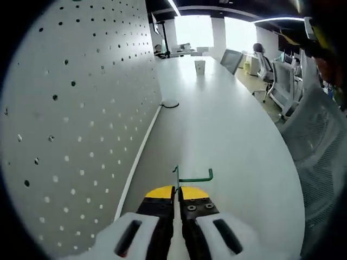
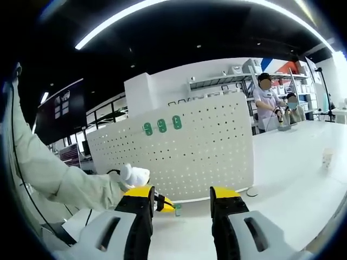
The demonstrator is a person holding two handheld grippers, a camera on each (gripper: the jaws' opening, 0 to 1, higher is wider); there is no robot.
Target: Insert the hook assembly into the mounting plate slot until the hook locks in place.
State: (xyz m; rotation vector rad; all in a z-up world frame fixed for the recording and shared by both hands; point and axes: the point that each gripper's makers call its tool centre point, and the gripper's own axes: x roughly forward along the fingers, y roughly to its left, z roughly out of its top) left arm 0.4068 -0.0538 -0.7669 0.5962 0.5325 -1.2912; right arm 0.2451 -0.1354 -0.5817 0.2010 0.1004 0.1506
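The green hook point(image 1: 193, 177) is pinched between the clenched jaws of the left gripper point(image 1: 178, 201), its arm pointing to 3 o'clock, held low beside the white pegboard point(image 1: 81, 124) at 9 o'clock, probably for lining up with a hole. The right gripper point(image 2: 181, 201) hangs released, empty. Below is a long white table point(image 1: 227, 130) in an office.

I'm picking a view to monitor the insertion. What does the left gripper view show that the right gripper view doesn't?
Left gripper view: the left gripper shut on the green hook, with its bent end plain, and a paper cup far down the table.
Right gripper view: the right gripper open, three green tags, two people behind.
Both: the white pegboard.
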